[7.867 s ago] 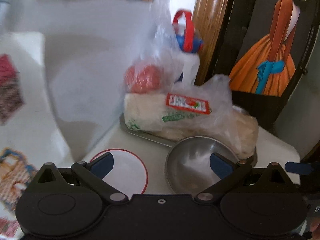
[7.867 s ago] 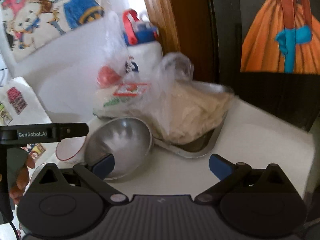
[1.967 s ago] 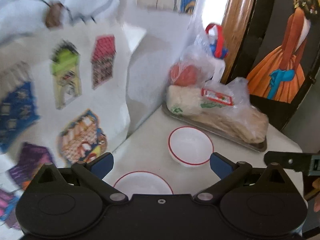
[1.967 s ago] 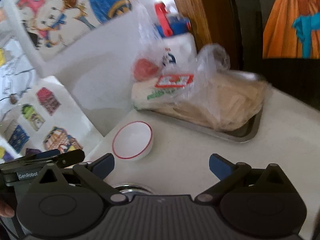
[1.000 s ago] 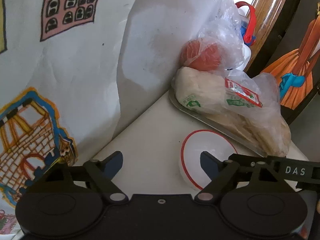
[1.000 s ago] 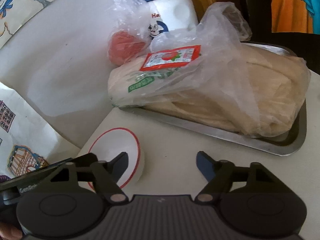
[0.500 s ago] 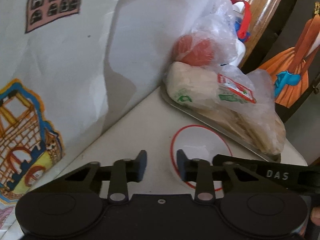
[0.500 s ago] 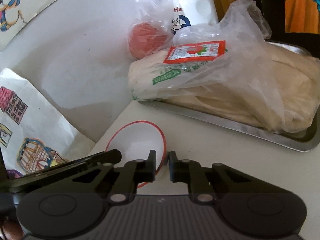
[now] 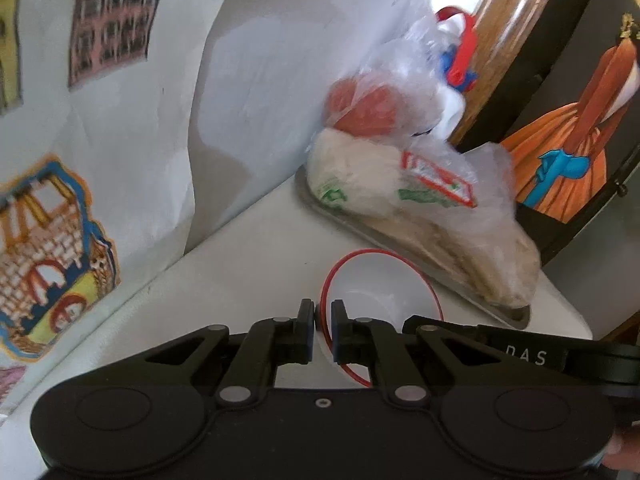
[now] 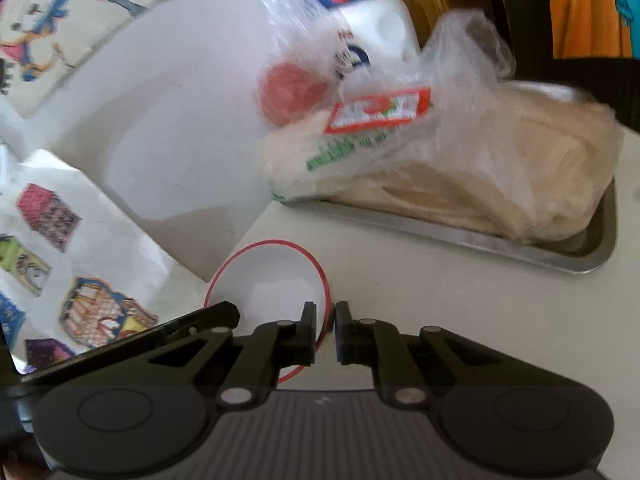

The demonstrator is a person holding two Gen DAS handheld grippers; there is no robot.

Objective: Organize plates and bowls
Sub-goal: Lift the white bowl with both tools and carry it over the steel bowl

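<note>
Both sets of jaws newly closed, left gripper point(image 9: 323, 316) and right gripper point(image 10: 325, 317) pinching opposite rims of the red-rimmed bowl point(image 9: 384, 280), tray point(image 10: 520, 246) of bagged bread just beyond.

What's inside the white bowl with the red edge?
The white bowl looks empty; its near part hides behind the left gripper and right gripper pinching its rim.

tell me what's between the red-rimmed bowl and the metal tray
Nothing: in the right wrist view, bare white tabletop separates the red-rimmed bowl from the metal tray.
</note>
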